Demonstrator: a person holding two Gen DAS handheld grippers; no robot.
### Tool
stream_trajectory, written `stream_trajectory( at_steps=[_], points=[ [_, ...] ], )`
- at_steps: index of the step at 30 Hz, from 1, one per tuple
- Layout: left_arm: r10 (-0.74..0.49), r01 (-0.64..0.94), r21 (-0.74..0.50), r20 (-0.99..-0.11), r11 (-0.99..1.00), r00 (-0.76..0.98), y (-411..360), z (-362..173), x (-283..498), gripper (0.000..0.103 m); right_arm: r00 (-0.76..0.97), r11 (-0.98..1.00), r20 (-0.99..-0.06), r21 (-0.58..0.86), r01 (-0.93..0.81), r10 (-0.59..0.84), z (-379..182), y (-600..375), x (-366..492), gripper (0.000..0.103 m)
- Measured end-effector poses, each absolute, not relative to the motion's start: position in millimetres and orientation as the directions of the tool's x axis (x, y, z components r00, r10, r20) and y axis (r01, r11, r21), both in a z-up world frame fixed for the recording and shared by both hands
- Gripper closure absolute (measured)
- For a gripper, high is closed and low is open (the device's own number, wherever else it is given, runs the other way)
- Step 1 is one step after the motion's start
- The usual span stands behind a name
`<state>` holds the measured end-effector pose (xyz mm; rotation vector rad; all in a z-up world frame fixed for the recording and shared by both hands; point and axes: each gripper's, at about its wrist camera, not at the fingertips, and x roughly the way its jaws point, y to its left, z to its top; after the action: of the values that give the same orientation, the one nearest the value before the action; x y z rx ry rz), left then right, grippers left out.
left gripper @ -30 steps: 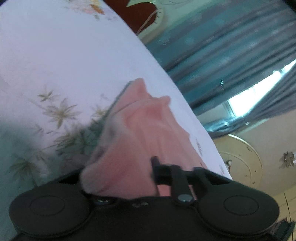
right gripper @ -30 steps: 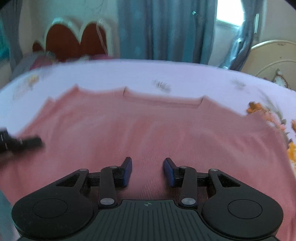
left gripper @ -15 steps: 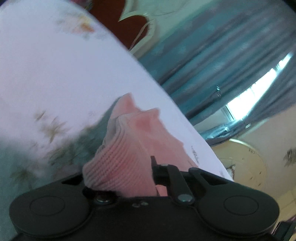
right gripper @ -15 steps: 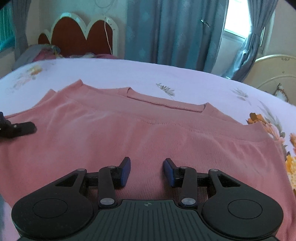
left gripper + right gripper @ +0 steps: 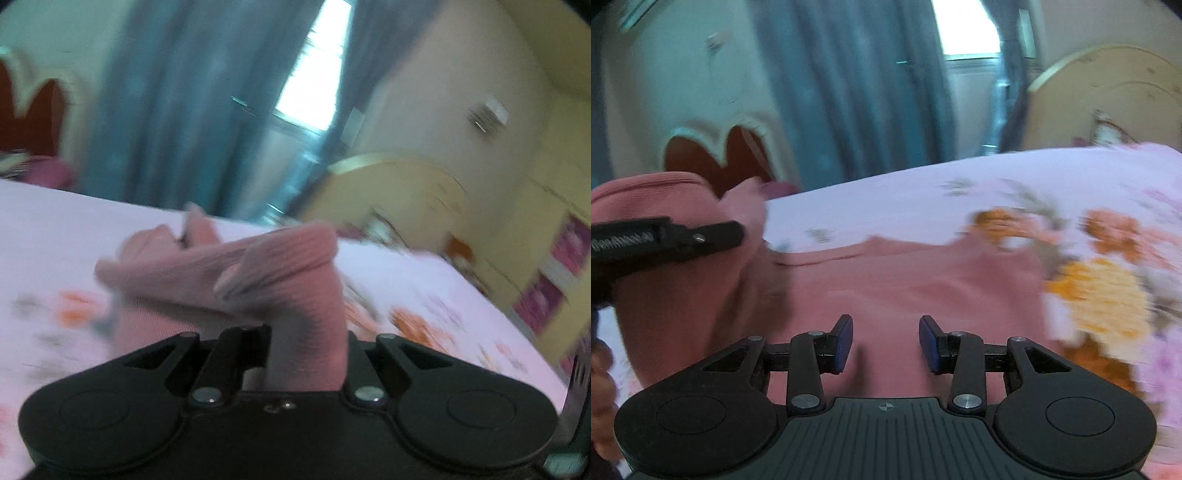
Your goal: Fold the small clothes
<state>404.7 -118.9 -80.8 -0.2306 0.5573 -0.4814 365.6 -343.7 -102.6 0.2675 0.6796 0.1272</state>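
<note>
While the left gripper [image 5: 306, 354] is clamping a bunched fold of the pink ribbed knit garment [image 5: 923, 280], its jaws nearly closed on the cloth, it is now carrying that edge up off the pale lilac bedsheet printed with orange and yellow flowers [image 5: 960, 199] — a second ago the same pinch was sitting low against the sheet, with the fabric only puckered. In the left wrist view the held cloth is rising as a ribbed column between the fingers and draping back down to the bed. From the right wrist view the left gripper is showing at the left edge, its black finger pressed into a lifted flap of the garment [image 5: 665, 206], which is hanging in a curtain down to the rest of the piece.

The right gripper [image 5: 885, 341] is hovering over the flat part of the garment, blue pads standing partly apart with nothing between them — the same gap as before. Both views are smearing with motion and have swung toward the blue-grey curtains [image 5: 849, 92] and the cream wooden bed-end [image 5: 1108, 96].

Reading: a fold is under way, the left side being lifted to lay across the middle. Most of the garment is lying flat on the bed, the neckline toward the far side.
</note>
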Motion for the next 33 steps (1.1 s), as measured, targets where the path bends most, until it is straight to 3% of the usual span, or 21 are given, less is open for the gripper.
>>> stream_trajectory(
  at_steps=[3, 5, 7, 9, 10, 11, 16, 23, 29, 31, 33],
  points=[
    [-0.525, 0.451, -0.279, -0.558, 0.848, 0.642, -177.9, -113.9, 398.4, 0.091, 0.764, 0.955, -0.625, 0.295, 0.041, 0.16, -109.0, -388.2, 355.3, 0.063],
    [-0.523, 0.511, -0.225, -0.634, 0.83, 0.57, -203.1, -135.5, 388.1, 0.078, 0.757, 0.946, -0.632, 0.318, 0.063, 0.162, -111.4, -409.7, 347.3, 0.063],
    [-0.507, 0.561, -0.148, -0.651, 0.814, 0.565, -211.8, -143.8, 367.6, 0.076, 0.758, 0.937, -0.628, 0.343, 0.063, 0.179, -111.9, -421.9, 343.3, 0.063],
    [-0.517, 0.588, -0.127, -0.644, 0.799, 0.564, -205.6, -139.7, 353.7, 0.059, 0.762, 0.927, -0.612, 0.373, 0.044, 0.21, -109.4, -427.4, 343.6, 0.063],
    [-0.519, 0.591, -0.128, -0.646, 0.796, 0.559, -200.1, -137.3, 351.1, 0.042, 0.762, 0.92, -0.606, 0.39, 0.033, 0.229, -107.8, -427.8, 344.0, 0.063],
    [-0.519, 0.587, -0.13, -0.641, 0.799, 0.566, -191.7, -134.1, 345.9, 0.037, 0.759, 0.914, -0.601, 0.405, 0.02, 0.25, -107.0, -427.2, 346.1, 0.063],
    [-0.483, 0.521, -0.135, -0.617, 0.843, 0.621, -148.7, -113.7, 332.6, 0.036, 0.717, 0.887, -0.602, 0.46, -0.049, 0.352, -115.3, -410.7, 367.1, 0.063],
    [-0.338, 0.315, -0.15, -0.61, 0.937, 0.717, -103.1, -102.3, 351.7, 0.036, 0.665, 0.871, -0.644, 0.49, -0.02, 0.378, -148.8, -404.5, 403.9, 0.063],
    [-0.285, 0.234, -0.164, -0.613, 0.958, 0.737, -82.4, -103.9, 367.0, 0.036, 0.655, 0.867, -0.636, 0.494, -0.06, 0.408, -152.9, -392.5, 411.8, 0.064],
    [-0.276, 0.229, -0.157, -0.613, 0.961, 0.741, -82.7, -105.0, 371.5, 0.036, 0.652, 0.871, -0.639, 0.486, -0.069, 0.408, -152.4, -392.3, 413.2, 0.094],
    [-0.279, 0.235, -0.153, -0.605, 0.96, 0.746, -88.2, -105.2, 375.9, 0.036, 0.675, 0.881, -0.627, 0.469, -0.069, 0.387, -145.1, -396.0, 410.1, 0.094]
  ],
)
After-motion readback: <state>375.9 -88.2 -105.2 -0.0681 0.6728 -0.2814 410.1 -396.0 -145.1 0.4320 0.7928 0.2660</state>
